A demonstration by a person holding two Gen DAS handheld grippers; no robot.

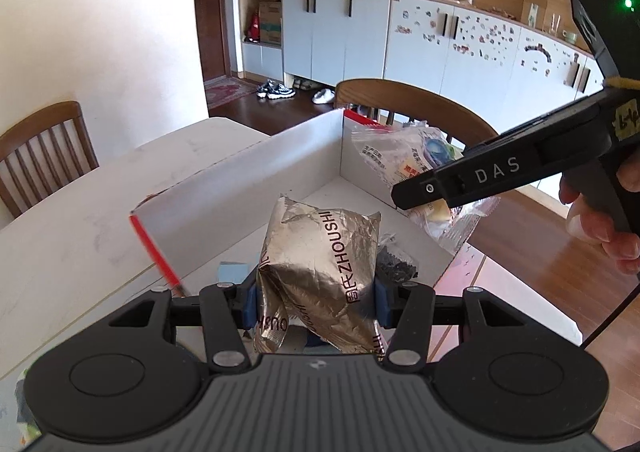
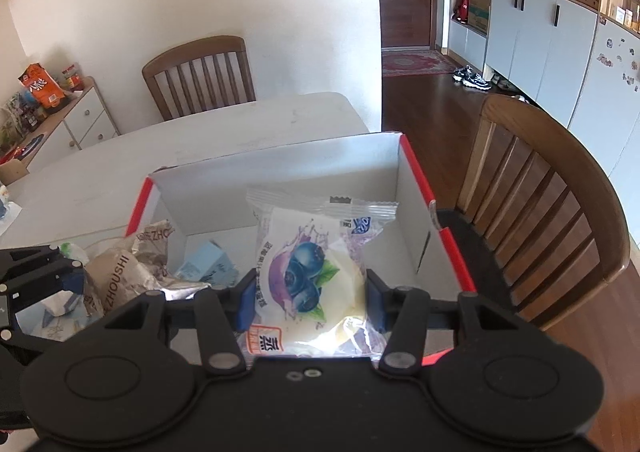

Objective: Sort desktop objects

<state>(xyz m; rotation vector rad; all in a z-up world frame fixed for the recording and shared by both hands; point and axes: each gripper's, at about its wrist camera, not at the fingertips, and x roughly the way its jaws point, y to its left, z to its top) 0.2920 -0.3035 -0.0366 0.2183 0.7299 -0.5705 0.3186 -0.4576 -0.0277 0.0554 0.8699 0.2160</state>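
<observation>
My left tongs (image 1: 316, 298) clamp one crinkled silver foil packet (image 1: 320, 272), my right tongs (image 2: 310, 302) one clear blueberry bun wrapper (image 2: 312, 272), over one red-edged white cardboard box (image 2: 280, 168).

Blueberry bun packet (image 2: 310, 280) (claw-pinched (image 2: 310, 302)) over box (image 2: 280, 160)
</observation>
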